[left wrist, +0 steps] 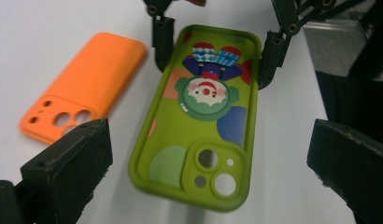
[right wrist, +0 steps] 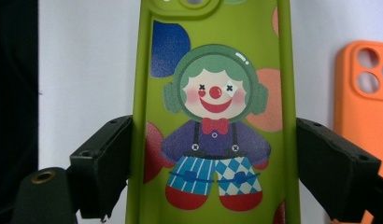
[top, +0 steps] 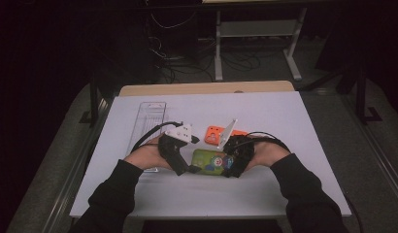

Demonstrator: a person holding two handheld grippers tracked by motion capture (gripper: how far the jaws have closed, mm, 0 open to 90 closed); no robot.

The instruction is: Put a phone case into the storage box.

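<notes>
Case (right wrist: pixel 213 116) top cropped — tongs (right wrist: pixel 213 163) clamped.

Clown case (top: pixel 209 162) lies before plain case (top: pixel 214 134), apparently apart.

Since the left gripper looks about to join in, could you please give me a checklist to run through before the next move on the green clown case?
1. Right gripper clamped on both long edges of the green case: ok.
2. Left gripper open wide: ok.
3. Case's camera end between the left jaws: ok.
4. Left pads touching the case: not ok, gaps on both sides.
5. Orange case lying apart: ok.
6. Case lifted off the table: cannot tell.
</notes>
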